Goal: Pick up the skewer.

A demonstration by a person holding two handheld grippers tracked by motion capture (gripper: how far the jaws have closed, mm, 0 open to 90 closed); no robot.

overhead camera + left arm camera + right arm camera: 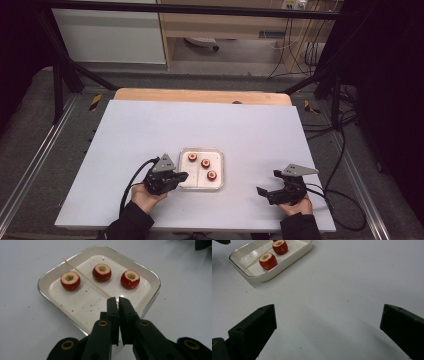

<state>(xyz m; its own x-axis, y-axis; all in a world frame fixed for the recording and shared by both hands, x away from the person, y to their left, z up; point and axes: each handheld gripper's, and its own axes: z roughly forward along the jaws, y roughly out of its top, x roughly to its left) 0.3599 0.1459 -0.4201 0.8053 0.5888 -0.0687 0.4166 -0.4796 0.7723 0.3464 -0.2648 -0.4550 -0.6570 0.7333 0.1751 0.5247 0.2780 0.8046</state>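
Observation:
A white tray (155, 281) holds three red cored fruits (70, 280) (102, 272) (130, 279) in a row, cut side up. A thin wooden skewer (85, 277) slants across the tray between the first two fruits. Its near end runs into the tips of my left gripper (117, 298), whose jaws are shut on it at the tray's near edge. In the high view the left gripper (184, 176) sits at the left side of the tray (220, 172). My right gripper (267, 182) rests to the right of the tray, open (328, 315), with bare table between its jaws.
The tray (287, 262) lies beyond the right gripper's jaws, to their left, with two fruits (268, 260) and the skewer (253, 262) showing in it. The white tabletop (200, 125) stretches away behind the tray. A black frame and cables surround the table.

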